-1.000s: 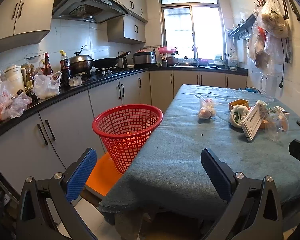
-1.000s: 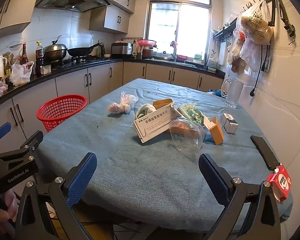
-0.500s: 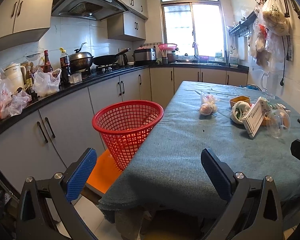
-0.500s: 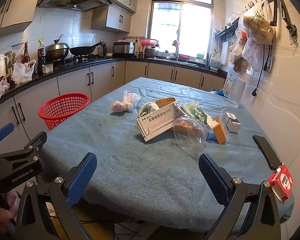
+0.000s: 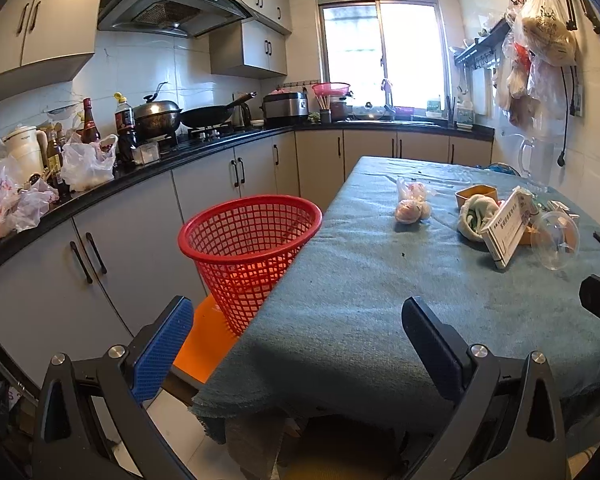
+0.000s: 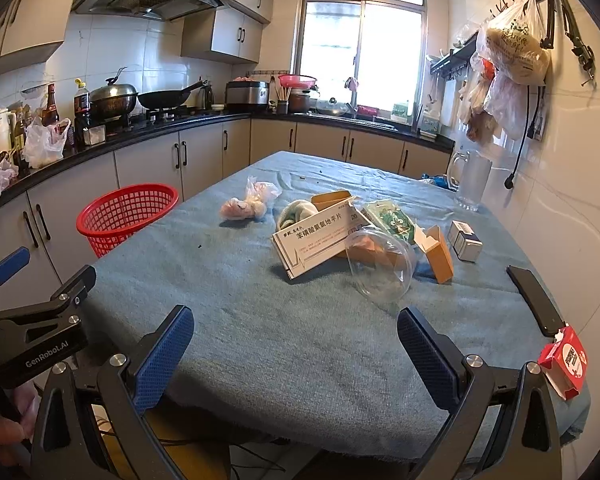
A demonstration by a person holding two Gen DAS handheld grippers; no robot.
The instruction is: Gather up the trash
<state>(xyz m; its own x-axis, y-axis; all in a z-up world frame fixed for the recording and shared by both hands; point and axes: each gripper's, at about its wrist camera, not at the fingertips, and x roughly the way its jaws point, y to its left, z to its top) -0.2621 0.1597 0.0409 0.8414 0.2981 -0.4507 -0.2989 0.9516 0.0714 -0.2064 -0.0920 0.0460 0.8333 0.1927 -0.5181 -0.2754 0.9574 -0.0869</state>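
A red mesh basket (image 5: 249, 248) (image 6: 126, 216) stands on an orange stool beside the table's left edge. On the blue-grey tablecloth (image 6: 268, 320) lies a cluster of trash: a knotted plastic bag (image 6: 247, 204) (image 5: 412, 206), a white medicine box (image 6: 316, 242) (image 5: 508, 230), a clear plastic cup (image 6: 380, 265) on its side, orange cartons (image 6: 436, 254), a green packet (image 6: 392, 218) and a small grey box (image 6: 465, 240). My left gripper (image 5: 300, 344) is open near the table's front left corner. My right gripper (image 6: 296, 346) is open over the table's near edge, short of the cup.
A black phone (image 6: 534, 300) and a red-white pack (image 6: 564, 360) lie at the table's right edge. A glass jug (image 6: 470, 178) stands far right. Counters with pots, bottles and bags (image 5: 84, 160) run along the left. Plastic bags (image 6: 508, 60) hang on the right wall.
Both grippers have drifted slightly forward and up, so the table and basket sit a little lower in view. Both stay open and hold nothing.
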